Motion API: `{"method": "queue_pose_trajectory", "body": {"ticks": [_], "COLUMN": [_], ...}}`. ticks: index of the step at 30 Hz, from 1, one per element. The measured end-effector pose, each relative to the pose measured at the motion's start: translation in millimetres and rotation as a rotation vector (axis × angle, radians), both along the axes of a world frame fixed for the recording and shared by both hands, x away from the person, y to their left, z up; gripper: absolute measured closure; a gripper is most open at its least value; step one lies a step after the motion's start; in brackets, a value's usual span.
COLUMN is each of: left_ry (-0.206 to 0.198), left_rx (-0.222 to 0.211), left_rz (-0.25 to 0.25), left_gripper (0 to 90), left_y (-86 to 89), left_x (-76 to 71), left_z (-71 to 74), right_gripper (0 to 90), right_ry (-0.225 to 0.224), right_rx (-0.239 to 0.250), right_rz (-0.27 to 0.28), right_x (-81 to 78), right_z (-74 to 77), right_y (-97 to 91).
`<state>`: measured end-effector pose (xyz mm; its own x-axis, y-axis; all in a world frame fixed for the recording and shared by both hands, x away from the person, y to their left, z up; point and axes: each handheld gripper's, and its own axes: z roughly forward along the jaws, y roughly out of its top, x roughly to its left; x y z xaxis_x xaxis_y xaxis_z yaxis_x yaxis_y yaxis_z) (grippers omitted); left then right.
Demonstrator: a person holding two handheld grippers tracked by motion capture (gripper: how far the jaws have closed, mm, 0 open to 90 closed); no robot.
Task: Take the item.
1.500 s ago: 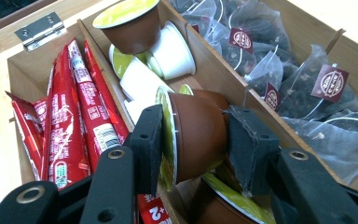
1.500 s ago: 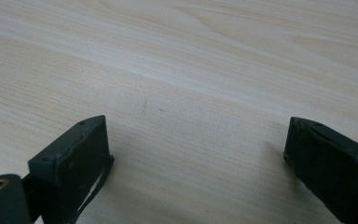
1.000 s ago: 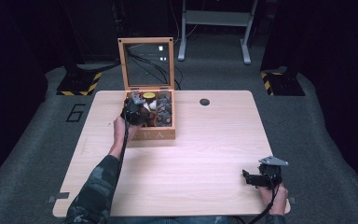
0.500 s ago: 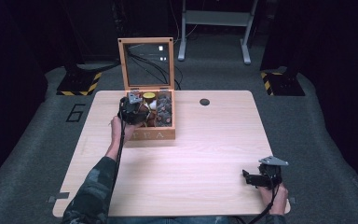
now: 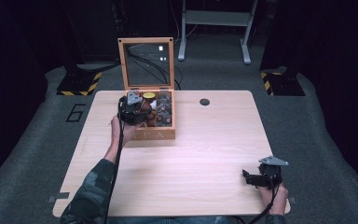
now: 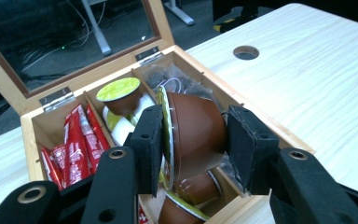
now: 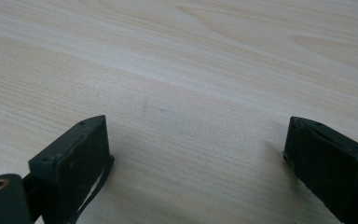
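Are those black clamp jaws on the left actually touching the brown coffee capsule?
Touching. In the left gripper view, both black pads of the left gripper press the sides of the brown plastic coffee capsule, held above the open wooden box.

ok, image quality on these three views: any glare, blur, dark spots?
High view: dim, soft, dark surround; lamps mirrored in the box lid's glass. Left gripper view: crisp on the brown coffee capsule. Right gripper view: evenly lit table, near tongs pads slightly soft.
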<state>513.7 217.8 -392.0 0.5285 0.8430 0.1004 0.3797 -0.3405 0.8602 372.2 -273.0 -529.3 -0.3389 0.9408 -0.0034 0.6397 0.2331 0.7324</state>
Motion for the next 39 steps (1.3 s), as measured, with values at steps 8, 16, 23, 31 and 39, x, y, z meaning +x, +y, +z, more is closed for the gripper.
{"method": "queue_pose_trajectory", "body": {"ticks": [8, 16, 23, 31, 39], "left_ry": [-0.012, -0.033, -0.029, -0.019, -0.010], "left_rx": [-0.009, -0.014, -0.017, -0.012, -0.013], "left_rz": [-0.032, -0.059, -0.092, -0.130, -0.163], "left_gripper": [57.2, 57.2, 57.1, 57.1, 57.0], "left_y": [-7.2, -18.8, -29.4, -44.5, -60.7], "left_x": [-7.2, -13.7, -14.9, -16.5, -17.6], "left_z": [7.4, 10.2, 9.0, 5.7, -0.3], "right_gripper": [6.2, 6.3, 6.5, 6.4, 6.5], "right_ry": [0.000, 0.004, 0.001, 0.000, -0.001], "right_rx": [0.001, -0.001, 0.000, 0.001, 0.002], "right_rz": [-0.001, -0.001, 0.000, 0.001, 0.001], "right_x": [0.0, 0.1, 0.1, 0.1, 0.0], "right_z": [0.0, 0.1, 0.0, 0.0, 0.0], "right_y": [0.0, 0.1, 0.2, 0.1, 0.2]}}
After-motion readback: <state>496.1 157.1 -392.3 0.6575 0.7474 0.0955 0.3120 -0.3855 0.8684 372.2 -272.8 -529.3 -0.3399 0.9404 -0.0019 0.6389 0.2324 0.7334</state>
